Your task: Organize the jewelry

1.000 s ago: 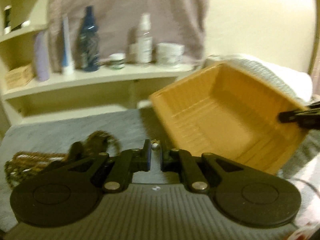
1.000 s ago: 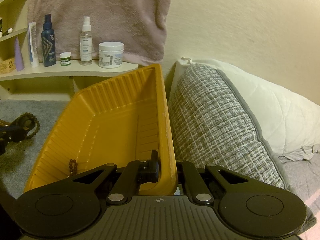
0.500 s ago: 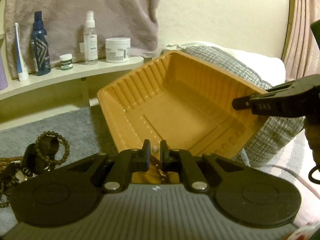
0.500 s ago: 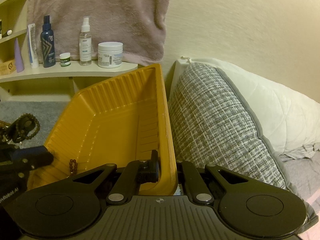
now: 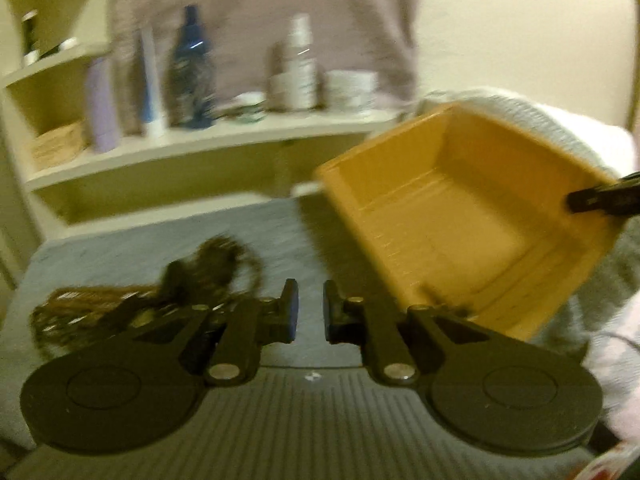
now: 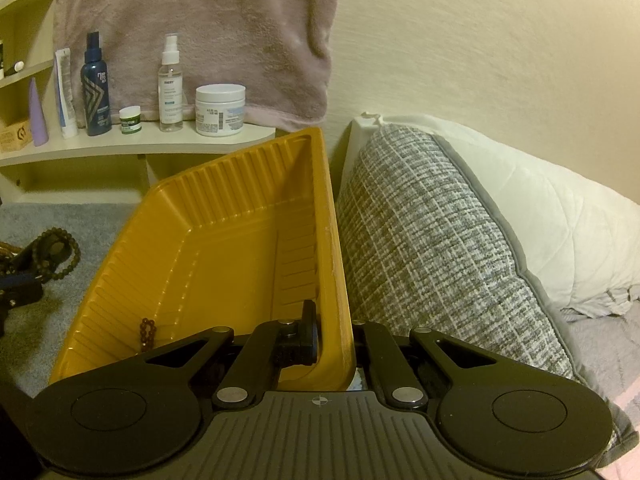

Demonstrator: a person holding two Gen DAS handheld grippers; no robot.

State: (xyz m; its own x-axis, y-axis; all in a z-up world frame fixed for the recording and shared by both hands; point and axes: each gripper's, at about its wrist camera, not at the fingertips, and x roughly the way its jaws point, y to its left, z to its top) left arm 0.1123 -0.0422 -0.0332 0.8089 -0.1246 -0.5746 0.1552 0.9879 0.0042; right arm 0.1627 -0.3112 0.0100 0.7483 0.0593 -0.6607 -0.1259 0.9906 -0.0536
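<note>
A yellow ribbed tray point(image 6: 224, 264) is held tilted on the grey-covered bed point(image 6: 36, 328), its near right rim clenched between the closed fingers of the right gripper point(image 6: 334, 344); one finger is seen inside the wall, the other outside it. The tray's long axis is run from the gripper away toward the curved shelf point(image 6: 140, 146), the far end raised and the open side turned to the left. A short string of dark red beads point(image 6: 147, 330) is seen low in the near left corner of the tray. Against the tray's right side a grey woven pillow point(image 6: 432, 248) is propped, with a white pillow point(image 6: 560, 216) behind it.

In the blurred left wrist view, the left gripper point(image 5: 307, 316) is shown with its jaws opening and nothing between them, over bare grey cover. A heap of brown beaded necklaces point(image 5: 132, 304) is lain just beyond its left finger, toward the left edge of the bed; a loop of beads point(image 6: 58, 252) is also caught at the left of the right wrist view.

Half a second earlier the left gripper was held over the tray's near rim; it has since been swung back left toward the heap. The tray and right gripper are unchanged
</note>
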